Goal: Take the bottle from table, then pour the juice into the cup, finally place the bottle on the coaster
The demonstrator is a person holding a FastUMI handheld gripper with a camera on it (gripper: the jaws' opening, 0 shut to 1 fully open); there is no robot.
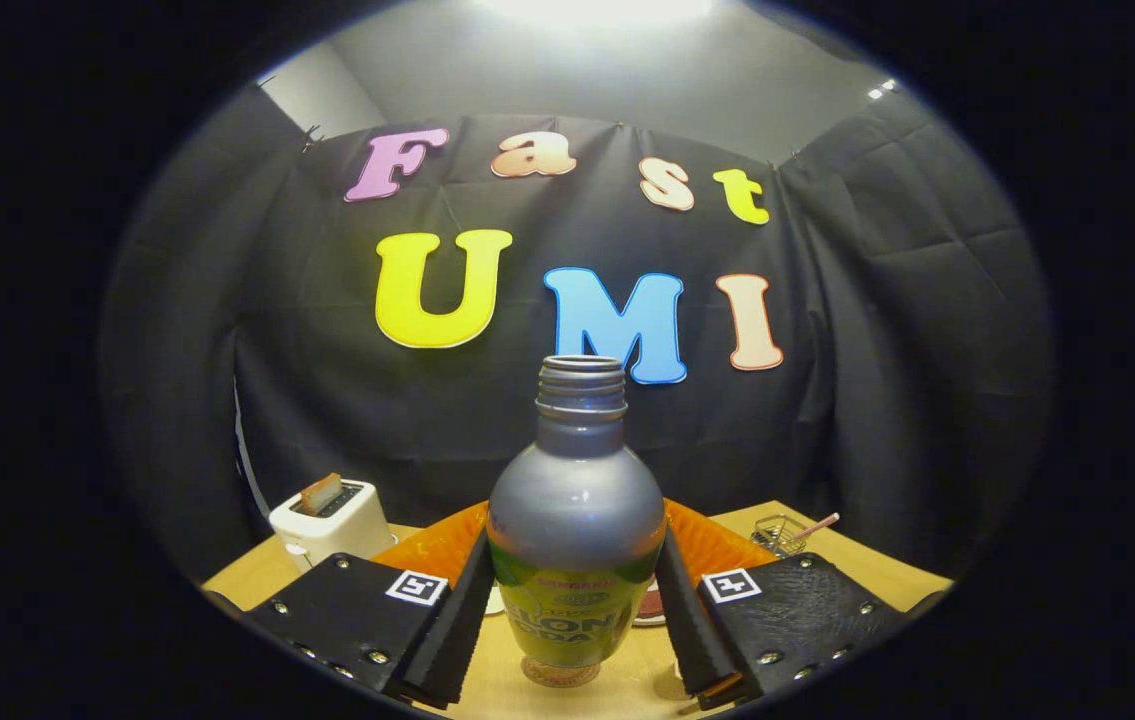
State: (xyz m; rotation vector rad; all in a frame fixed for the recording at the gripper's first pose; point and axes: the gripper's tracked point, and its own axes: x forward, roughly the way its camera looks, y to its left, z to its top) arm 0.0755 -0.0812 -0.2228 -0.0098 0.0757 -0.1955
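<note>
A grey bottle (575,510) with a green label and an uncapped threaded neck stands upright between my two fingers. My gripper (575,590) is shut on the bottle, both fingers pressing its sides at label height. The bottle's base sits over a round cork-coloured coaster (559,673) on the wooden table (847,560); I cannot tell whether it touches it. The cup is hidden behind the bottle; a dark round edge (649,606) shows just right of the label.
An orange mat (727,545) lies on the table beyond the fingers. A white toaster (331,522) with a slice of bread stands at the back left. A small wire basket (779,533) with a stick in it sits at the back right.
</note>
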